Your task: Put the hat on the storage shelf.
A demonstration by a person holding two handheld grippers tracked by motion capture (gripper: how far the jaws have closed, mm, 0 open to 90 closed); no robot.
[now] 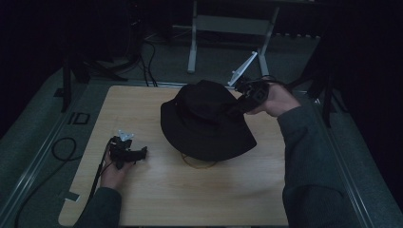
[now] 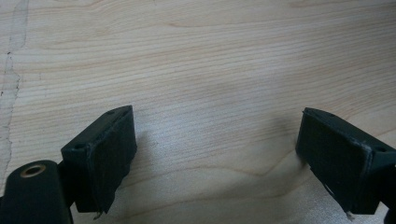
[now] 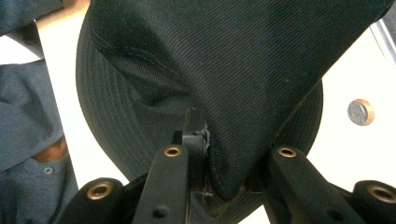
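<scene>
The black woven-fabric bucket hat (image 1: 204, 123) sits mid-table on the pale wood-grain table (image 1: 190, 199), crown up, tilted toward the right gripper (image 1: 240, 105), its stitched brim round and floppy. That gripper's jaws are clamped on a fold of the crown (twill weave visible). Left of the hat, the left gripper (image 1: 142, 153) rests with jaws wide apart, holding nothing.

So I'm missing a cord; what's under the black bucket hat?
A thin yellowish loop pokes out from under the near brim of the black bucket hat onto the wooden table. The hat covers the rest of it and anything else beneath.
</scene>
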